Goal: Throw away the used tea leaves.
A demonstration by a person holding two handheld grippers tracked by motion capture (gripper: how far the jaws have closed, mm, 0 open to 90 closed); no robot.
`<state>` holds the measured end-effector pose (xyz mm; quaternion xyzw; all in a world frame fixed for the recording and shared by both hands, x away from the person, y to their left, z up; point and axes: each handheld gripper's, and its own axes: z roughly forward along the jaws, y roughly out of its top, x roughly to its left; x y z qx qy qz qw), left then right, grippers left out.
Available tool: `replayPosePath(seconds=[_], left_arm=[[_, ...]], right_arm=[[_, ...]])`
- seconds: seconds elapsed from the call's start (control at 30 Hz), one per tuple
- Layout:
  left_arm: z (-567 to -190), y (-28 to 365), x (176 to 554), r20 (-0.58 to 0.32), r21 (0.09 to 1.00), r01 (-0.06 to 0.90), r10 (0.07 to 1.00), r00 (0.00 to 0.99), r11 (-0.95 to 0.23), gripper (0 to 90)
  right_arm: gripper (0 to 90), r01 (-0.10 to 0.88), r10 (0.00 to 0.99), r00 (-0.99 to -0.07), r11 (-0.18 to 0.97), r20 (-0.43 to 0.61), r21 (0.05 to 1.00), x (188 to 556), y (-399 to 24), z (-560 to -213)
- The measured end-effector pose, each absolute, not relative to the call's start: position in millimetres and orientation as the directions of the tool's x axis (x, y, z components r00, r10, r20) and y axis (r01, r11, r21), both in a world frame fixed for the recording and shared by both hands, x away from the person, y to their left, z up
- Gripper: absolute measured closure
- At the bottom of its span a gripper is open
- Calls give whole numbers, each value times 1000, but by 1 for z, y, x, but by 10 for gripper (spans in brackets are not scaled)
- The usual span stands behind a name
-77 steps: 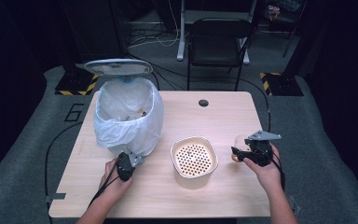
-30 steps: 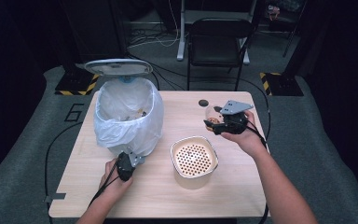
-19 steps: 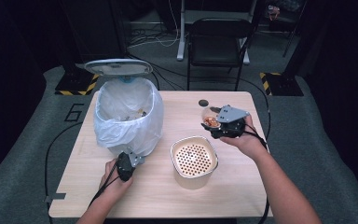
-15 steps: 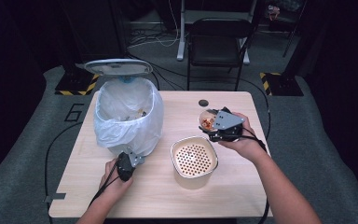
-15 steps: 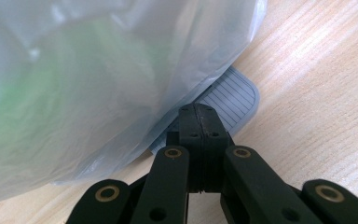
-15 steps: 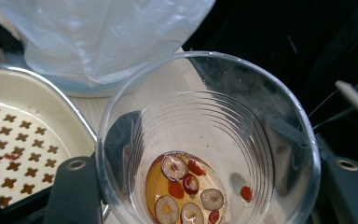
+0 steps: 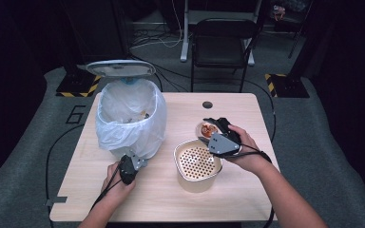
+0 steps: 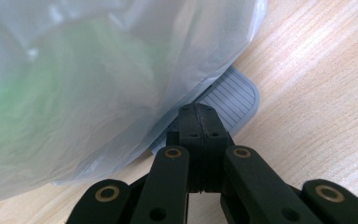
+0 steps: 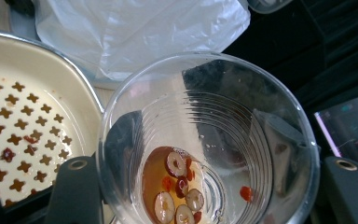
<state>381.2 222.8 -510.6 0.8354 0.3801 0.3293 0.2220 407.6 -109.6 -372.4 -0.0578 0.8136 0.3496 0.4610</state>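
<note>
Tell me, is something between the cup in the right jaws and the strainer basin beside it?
Nothing visible. The right gripper holds the clear cup beside the strainer basin, its perforated top bare apart from a few bits.

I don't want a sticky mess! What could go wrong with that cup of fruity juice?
The clear cup in the right gripper holds amber liquid and fruit slices, carried beside the strainer basket. A wobble might spill it on the table. A poor aim could pour past the basket's rim. The left gripper presses the bin pedal; slipping off might drop the lid.
</note>
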Motion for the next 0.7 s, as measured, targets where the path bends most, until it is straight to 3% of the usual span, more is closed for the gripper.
replayPosePath(seconds=[0.5, 0.7], left_arm=[[-511, 223, 381, 381, 619, 488, 779, 498, -615, 900], [-511, 223, 381, 381, 620, 489, 780, 496, -614, 900]], right_arm=[[350, -540, 86, -390, 785, -917, 303, 384, -98, -381], [350, -576, -12, -289, 801, -957, 164, 376, -92, -387]])
